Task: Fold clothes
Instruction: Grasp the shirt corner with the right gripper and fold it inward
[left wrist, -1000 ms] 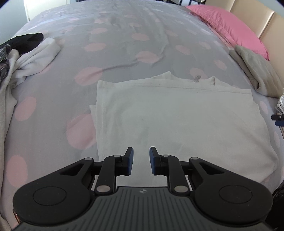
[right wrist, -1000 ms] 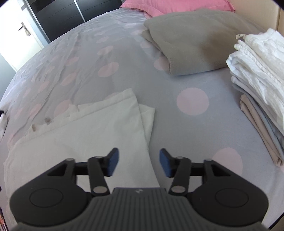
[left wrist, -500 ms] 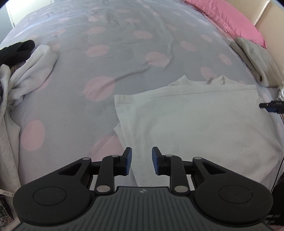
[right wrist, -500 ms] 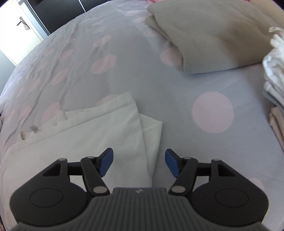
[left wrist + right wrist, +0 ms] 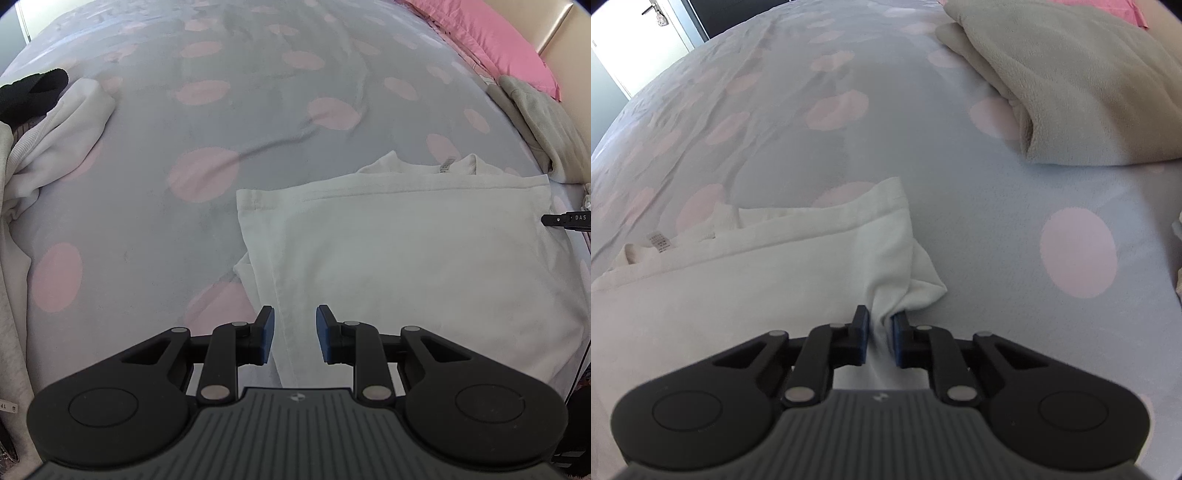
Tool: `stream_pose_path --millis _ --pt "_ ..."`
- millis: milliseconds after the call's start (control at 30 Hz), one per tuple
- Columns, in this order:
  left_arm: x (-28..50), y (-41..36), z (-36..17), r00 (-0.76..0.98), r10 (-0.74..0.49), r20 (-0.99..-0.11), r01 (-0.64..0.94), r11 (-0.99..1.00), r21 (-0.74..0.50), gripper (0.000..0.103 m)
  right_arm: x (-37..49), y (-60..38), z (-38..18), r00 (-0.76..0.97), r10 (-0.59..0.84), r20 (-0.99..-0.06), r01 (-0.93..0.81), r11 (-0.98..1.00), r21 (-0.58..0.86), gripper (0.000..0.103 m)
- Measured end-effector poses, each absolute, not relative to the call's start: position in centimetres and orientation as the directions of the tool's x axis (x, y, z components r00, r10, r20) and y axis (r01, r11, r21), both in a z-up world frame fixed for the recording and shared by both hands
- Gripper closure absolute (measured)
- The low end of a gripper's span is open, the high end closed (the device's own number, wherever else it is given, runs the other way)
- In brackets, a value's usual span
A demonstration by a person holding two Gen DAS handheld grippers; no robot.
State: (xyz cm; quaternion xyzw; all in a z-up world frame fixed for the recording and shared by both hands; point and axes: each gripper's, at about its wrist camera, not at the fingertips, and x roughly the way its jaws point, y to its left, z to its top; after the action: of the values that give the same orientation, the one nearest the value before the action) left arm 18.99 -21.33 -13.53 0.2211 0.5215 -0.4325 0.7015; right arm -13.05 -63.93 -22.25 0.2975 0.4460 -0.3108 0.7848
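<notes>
A white T-shirt (image 5: 406,251) lies flat on the bed, sleeves folded in, collar and label at the far end. My left gripper (image 5: 294,332) hovers open over the shirt's left folded edge, the seam running between its blue pads without touching them. My right gripper (image 5: 880,334) is at the shirt's right edge (image 5: 738,280). Its jaws are closing and a bunched fold of the white fabric is pinched between the pads. The right gripper's fingertip (image 5: 565,220) pokes in at the right rim of the left wrist view.
The grey bedspread (image 5: 221,110) has pink dots. A heap of unfolded light clothes (image 5: 55,140) and a black garment (image 5: 33,92) lie at the left. A folded grey blanket (image 5: 1071,81) and a pink pillow (image 5: 491,40) lie at the far right.
The right gripper came down onto the shirt's right edge and its jaws narrowed onto the fabric. The left gripper shifted left to the shirt's left edge and widened slightly.
</notes>
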Motion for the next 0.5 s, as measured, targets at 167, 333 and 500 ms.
stream_pose_path --millis 167,333,500 --pt "18.6 -21.2 -13.1 0.081 -0.393 -0.916 0.843 0.517 -0.148 0.08 -13.0 -63.5 -19.1 0.474 -0.133 -0.87 0.732 0.609 0.305 0.089" --pt "17.9 -21.2 -12.4 0.074 -0.418 -0.906 0.85 0.501 -0.161 0.08 -11.7 -60.6 -15.6 0.545 -0.018 -0.838 0.649 0.641 0.409 0.089" --pt "16.9 -21.1 -11.5 0.059 -0.457 -0.887 0.863 0.471 -0.185 0.08 -9.1 -55.9 -13.1 0.585 0.102 -0.805 0.557 0.671 0.49 0.089"
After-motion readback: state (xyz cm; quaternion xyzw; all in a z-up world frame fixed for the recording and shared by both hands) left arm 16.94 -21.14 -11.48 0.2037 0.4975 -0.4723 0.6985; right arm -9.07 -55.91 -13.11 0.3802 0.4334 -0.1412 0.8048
